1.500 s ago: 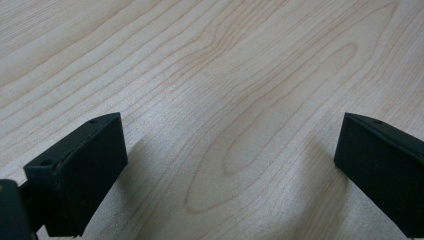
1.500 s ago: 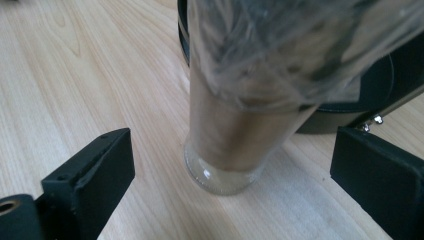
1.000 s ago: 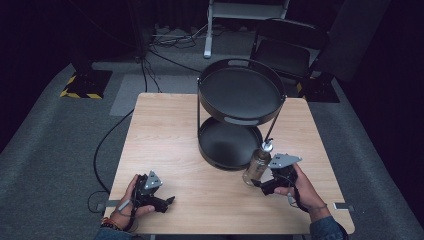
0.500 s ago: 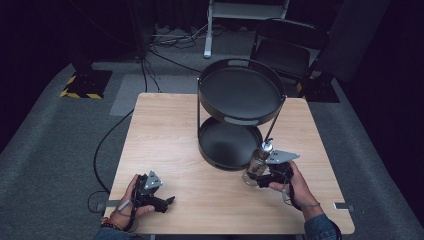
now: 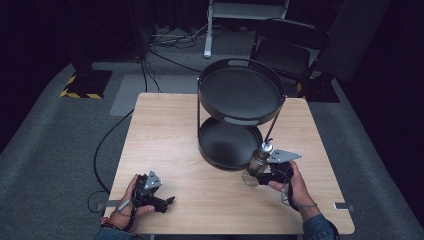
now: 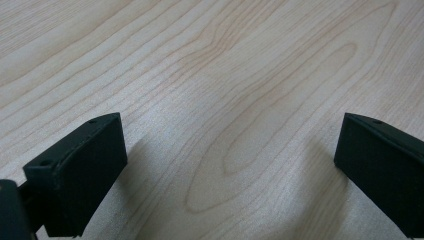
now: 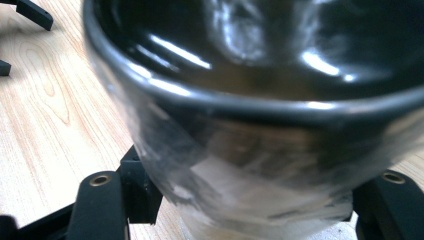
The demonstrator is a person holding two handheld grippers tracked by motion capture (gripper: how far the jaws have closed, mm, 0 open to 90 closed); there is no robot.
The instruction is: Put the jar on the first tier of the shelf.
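Note:
A clear glass bottle (image 5: pixel 256 165) with a silver cap stands slightly tilted by the front right rim of a black two-tier tray stand (image 5: pixel 235 120). My right gripper (image 5: pixel 252 177) is shut on the bottle's lower body. In the right gripper view the bottle (image 7: pixel 240 180) sits between the jaws of the right gripper (image 7: pixel 245 212), with the lower tray's rim (image 7: pixel 250 100) close behind it. My left gripper (image 5: pixel 166 204) rests on the table at the front left. It is open, and bare wood lies between the jaws of the left gripper (image 6: pixel 230 165).
The wooden table (image 5: pixel 165 135) has open space left of the stand. The stand's lower tray (image 5: pixel 225 145) holds nothing. A black cable (image 5: pixel 102 145) hangs off the table's left edge. A chair (image 5: pixel 290 50) and stands sit on the floor beyond.
My right hand has shifted very slightly with the bottle. The left gripper has stayed in place.

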